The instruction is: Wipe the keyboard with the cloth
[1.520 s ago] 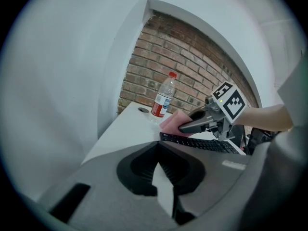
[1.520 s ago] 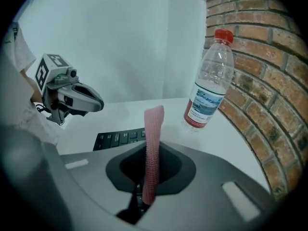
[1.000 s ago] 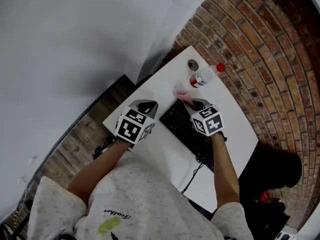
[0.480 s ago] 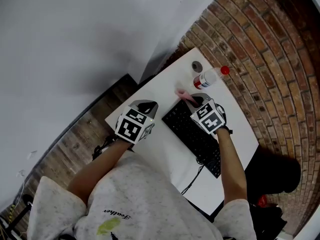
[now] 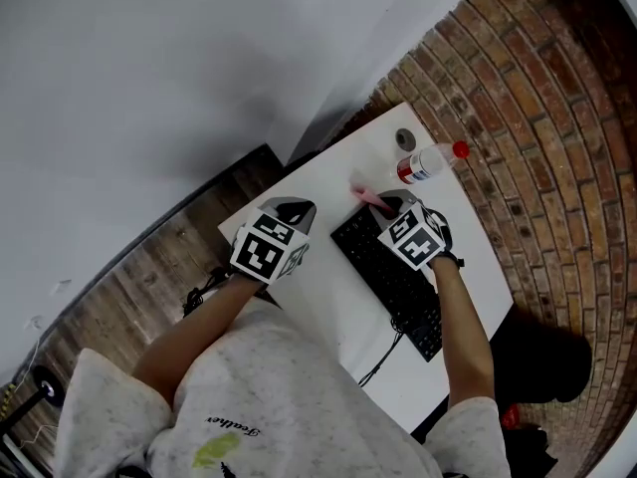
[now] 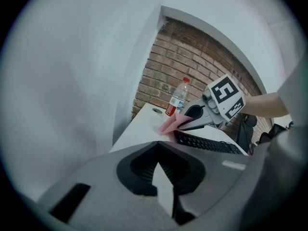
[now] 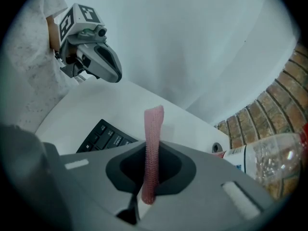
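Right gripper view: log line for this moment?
right gripper: shut on cloth | cloth: pink, at keyboard far end, near bottle | left gripper: shut, empty, beside keyboard

The cloth (image 7: 150, 148) is pink with a fine ribbed weave, the keyboard (image 5: 394, 279) is black with pale key legends, and the table (image 5: 317, 192) is plain white. The left gripper (image 5: 292, 210) and right gripper (image 5: 386, 203) are both grey, each carrying a cube of black-and-white square markers. The bottle (image 5: 426, 163) is clear with a red cap and a red-and-white label, the brick wall (image 5: 542, 108) is red-brown with pale mortar, and the floor (image 5: 149, 277) is brown wood planks.
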`<move>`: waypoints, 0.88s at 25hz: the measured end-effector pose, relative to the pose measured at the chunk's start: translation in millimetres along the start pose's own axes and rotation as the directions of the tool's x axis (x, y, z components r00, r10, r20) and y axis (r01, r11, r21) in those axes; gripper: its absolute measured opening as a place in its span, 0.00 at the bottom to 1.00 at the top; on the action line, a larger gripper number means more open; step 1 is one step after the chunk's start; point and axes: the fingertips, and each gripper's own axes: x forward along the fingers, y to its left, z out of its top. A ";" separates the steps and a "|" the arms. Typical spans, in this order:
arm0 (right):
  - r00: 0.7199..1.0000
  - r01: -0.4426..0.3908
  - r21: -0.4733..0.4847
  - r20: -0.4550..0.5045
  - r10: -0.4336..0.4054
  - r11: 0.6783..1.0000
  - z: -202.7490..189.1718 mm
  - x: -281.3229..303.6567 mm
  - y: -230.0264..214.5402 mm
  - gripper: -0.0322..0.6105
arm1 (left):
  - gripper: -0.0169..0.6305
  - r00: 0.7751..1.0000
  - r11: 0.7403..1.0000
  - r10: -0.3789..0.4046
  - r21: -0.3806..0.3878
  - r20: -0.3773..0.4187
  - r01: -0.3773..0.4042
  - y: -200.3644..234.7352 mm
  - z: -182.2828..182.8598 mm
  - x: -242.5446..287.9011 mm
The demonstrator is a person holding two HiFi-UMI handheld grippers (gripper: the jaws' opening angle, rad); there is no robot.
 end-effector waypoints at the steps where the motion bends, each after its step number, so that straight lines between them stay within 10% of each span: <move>1: 1.000 -0.005 -0.007 -0.002 0.005 1.000 0.3 0.4 1.6 0.09 | 0.01 1.000 1.000 0.004 -0.003 0.002 -0.004 0.7 -0.7 -1.7; 22: 0.993 -0.120 -0.124 0.008 0.122 0.985 15.6 1.1 45.2 0.09 | 0.01 0.995 0.995 0.092 -0.051 0.028 -0.091 -10.6 -19.4 -30.6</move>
